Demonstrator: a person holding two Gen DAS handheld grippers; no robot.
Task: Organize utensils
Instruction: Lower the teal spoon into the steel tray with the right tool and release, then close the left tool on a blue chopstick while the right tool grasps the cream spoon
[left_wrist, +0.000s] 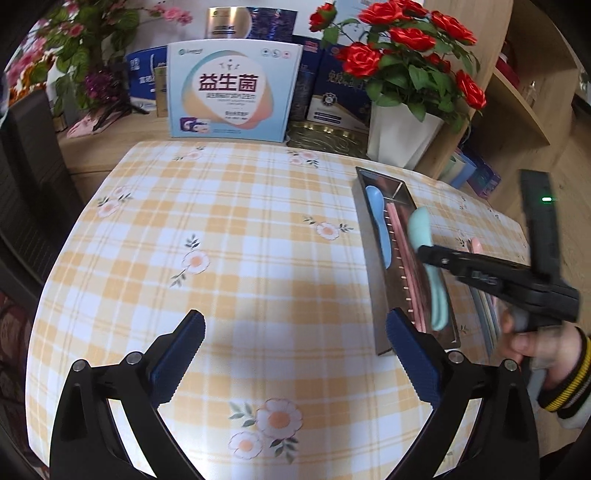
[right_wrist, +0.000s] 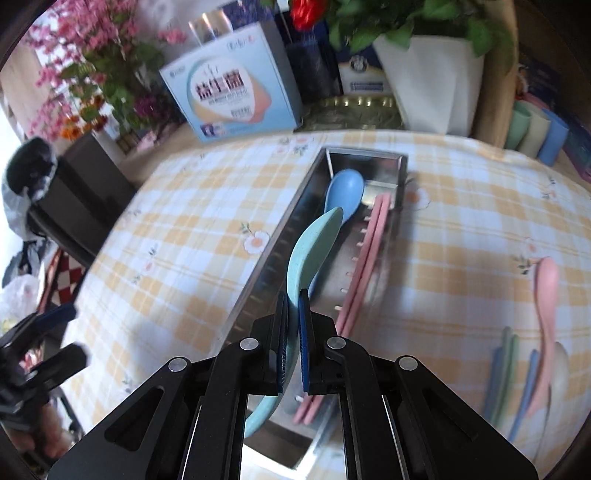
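Note:
My right gripper (right_wrist: 293, 314) is shut on the handle of a teal spoon (right_wrist: 310, 254) and holds it over a long steel tray (right_wrist: 266, 258). The tray holds a blue spoon (right_wrist: 345, 192) and pink chopsticks (right_wrist: 365, 254). The left wrist view shows the same tray (left_wrist: 373, 258), the teal spoon (left_wrist: 424, 236) and the right gripper (left_wrist: 428, 253) above it. My left gripper (left_wrist: 295, 339) is open and empty, above the checked tablecloth to the left of the tray. A pink spoon (right_wrist: 546, 295) and several loose chopsticks (right_wrist: 513, 373) lie right of the tray.
A light blue box (left_wrist: 232, 92), dark boxes and a white pot of red roses (left_wrist: 402, 136) stand behind the table. Pink flowers (left_wrist: 74, 55) stand at the back left. Stacked pastel cups (right_wrist: 535, 129) sit at the far right edge.

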